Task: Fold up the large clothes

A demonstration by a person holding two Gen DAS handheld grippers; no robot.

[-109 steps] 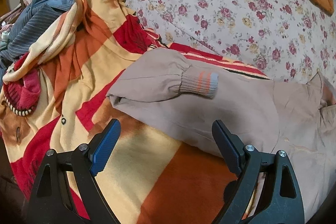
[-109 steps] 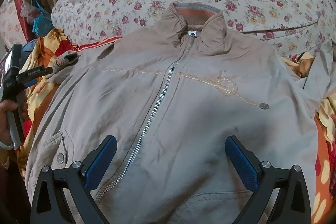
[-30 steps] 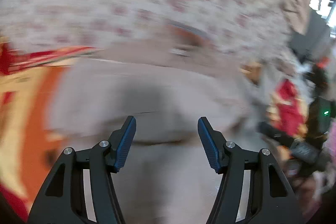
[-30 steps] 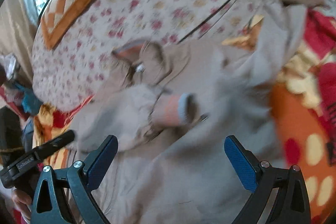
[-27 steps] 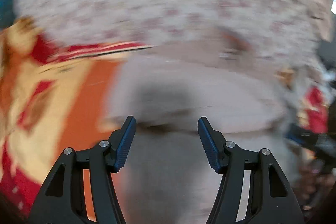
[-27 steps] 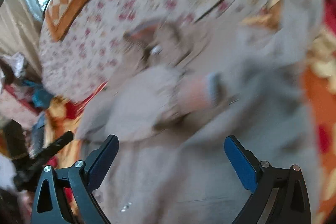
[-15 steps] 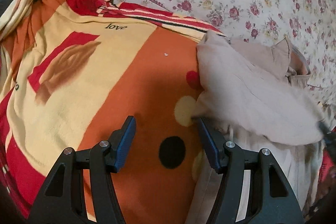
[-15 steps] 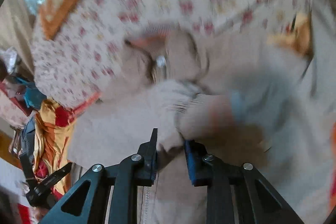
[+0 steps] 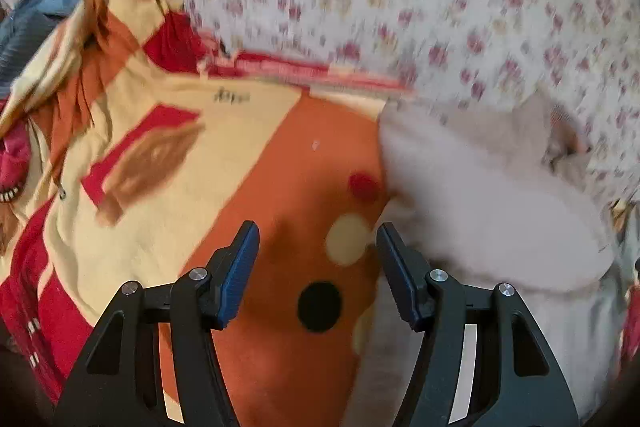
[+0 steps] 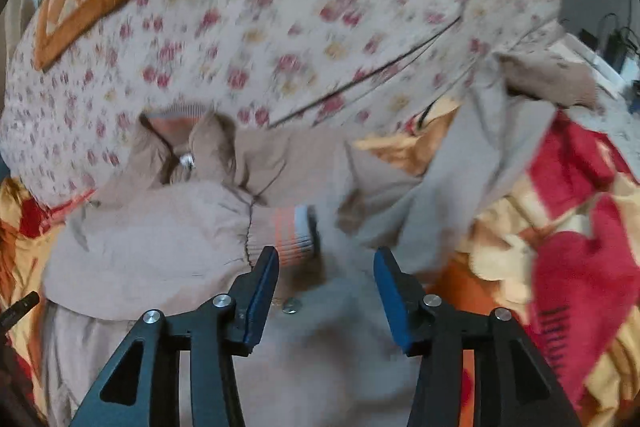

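Beige jacket (image 10: 168,251) lies on the orange, red and cream blanket (image 9: 192,187), collar against the floral quilt (image 10: 280,11). One sleeve is folded across the chest, its striped cuff (image 10: 288,233) just ahead of the right tool (image 10: 326,281), jaws apart, gripping nothing. Left tool (image 9: 318,259), also parted and empty, hovers over blanket beside the jacket's edge (image 9: 472,211). Both views blurred.

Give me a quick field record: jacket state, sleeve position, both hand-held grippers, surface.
jacket: beige jacket, lying front up, collar towards the floral quilt
sleeve: one sleeve folded across the chest, striped cuff near the middle
left hand-held gripper: open, empty, over the blanket beside the jacket
right hand-held gripper: open, empty, just below the cuff
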